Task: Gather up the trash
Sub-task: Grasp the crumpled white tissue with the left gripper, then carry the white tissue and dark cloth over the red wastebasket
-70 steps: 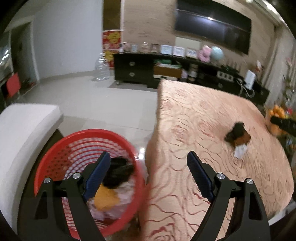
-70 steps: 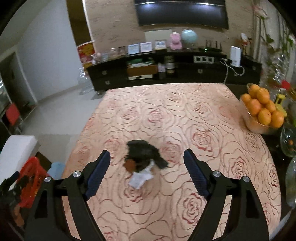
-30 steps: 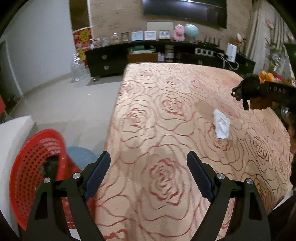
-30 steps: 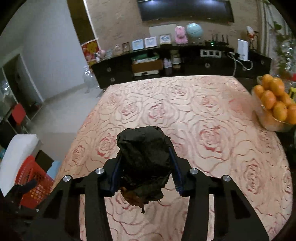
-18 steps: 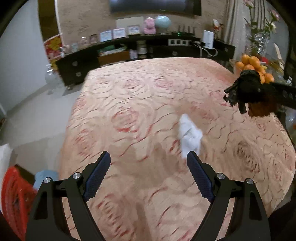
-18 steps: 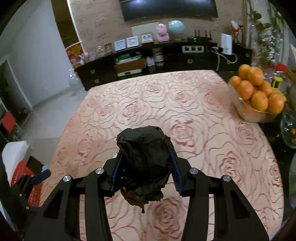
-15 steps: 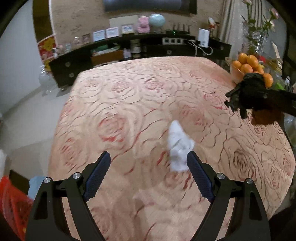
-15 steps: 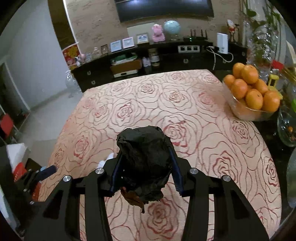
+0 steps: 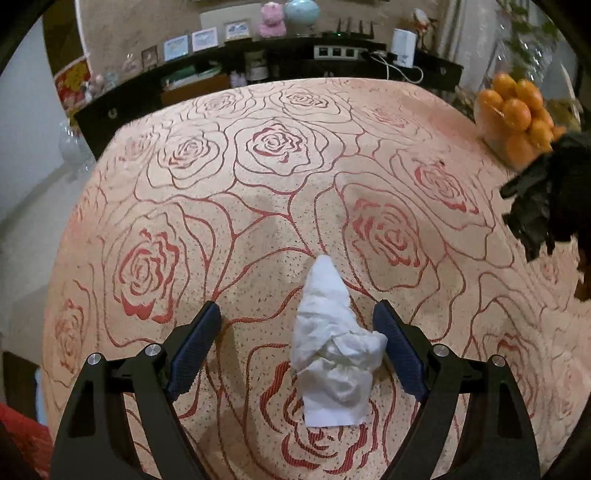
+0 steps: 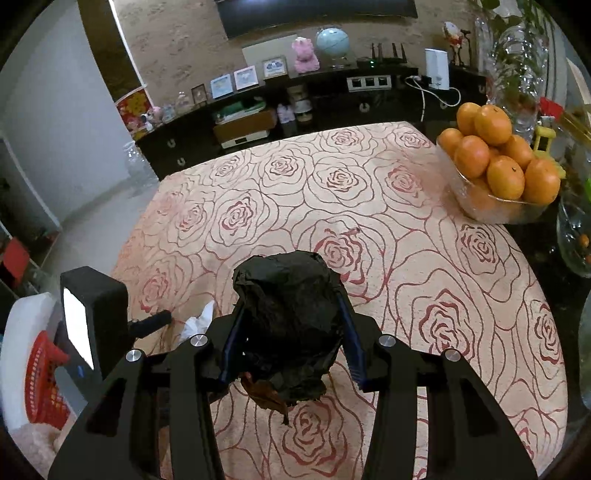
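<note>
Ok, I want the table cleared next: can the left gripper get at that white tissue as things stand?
Probably yes. The left gripper is open with the crumpled white tissue already between its fingers, and nothing on the tablecloth blocks it. The right gripper, holding black trash, is off to the side.

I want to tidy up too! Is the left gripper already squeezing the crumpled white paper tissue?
No: the left gripper has its jaws wide open, and the crumpled white paper tissue lies loose on the rose-patterned tablecloth between them.

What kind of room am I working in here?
Most likely a home living room: a wall TV above a low cabinet with framed pictures and a pink toy, and a table holding a bowl of oranges.
</note>
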